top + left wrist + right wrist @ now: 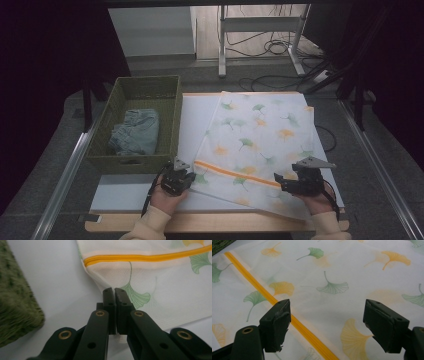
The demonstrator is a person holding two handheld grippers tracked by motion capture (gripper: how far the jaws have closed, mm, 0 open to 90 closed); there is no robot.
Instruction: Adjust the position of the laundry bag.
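Mesh fabric, thin and white, printed with green and orange ginkgo leaves, makes the flat laundry bag (255, 135) that lies spread on the white table (150, 197), just to the right of the green woven basket (137, 122) holding a folded pale blue garment (136, 131). I judge the bag very light and soft; it will fold and slide easily on the smooth top, so it is better to grip it at a corner or at the sewn edge near the orange zipper (235, 173), where the cloth is thicker. The left tongs (114, 293) are pressed together on the near left corner of the bag, just below the end of the zipper. The right tongs (327, 322) are spread wide above the near right part, pinching nothing. The bag lies turned a little on the table, its long axis going from the near side toward the far side and leaning to the right; the zipper runs across its near end.
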